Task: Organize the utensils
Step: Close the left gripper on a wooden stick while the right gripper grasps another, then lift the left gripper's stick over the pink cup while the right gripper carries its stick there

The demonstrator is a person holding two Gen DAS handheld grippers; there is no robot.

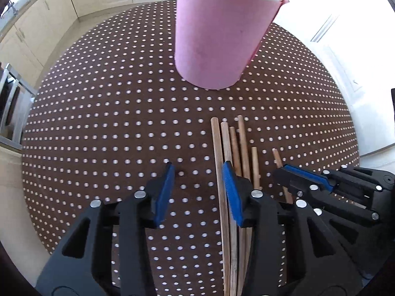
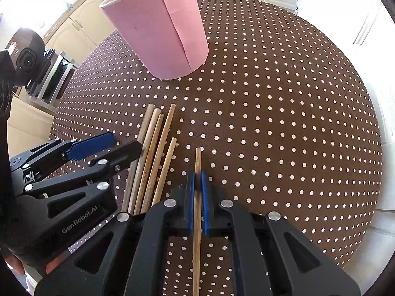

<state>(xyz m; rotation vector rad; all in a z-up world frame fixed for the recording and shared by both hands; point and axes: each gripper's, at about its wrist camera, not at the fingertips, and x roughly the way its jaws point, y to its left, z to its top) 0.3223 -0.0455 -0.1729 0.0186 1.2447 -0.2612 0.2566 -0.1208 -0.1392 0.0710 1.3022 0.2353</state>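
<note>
Upright on the worktop (image 1: 98,123) stands a pink cup (image 1: 217,37), its wall matte and tapered, with a lapped seam seen in the right wrist view. Wooden handles rise from it, though the frame edge cuts them off and the inside is hidden. Nearer, a cluster of sticks (image 2: 150,153) (round, pale wood, lying roughly parallel) rests on the brown cloth with white dots.

One stick (image 2: 197,197) is clamped by the right gripper (image 2: 197,180), whose blue pads are pressed against its sides; the stick's near end runs out of frame.

The left gripper (image 1: 197,172) is held partly open over the left edge of the cluster. Its right finger sits among the sticks, the outermost stick lies just inside that finger, and the left finger stands over bare cloth; no stick is pinched. Whether its tips touch the cloth cannot be told.

Cream cabinets are blurred behind.
</note>
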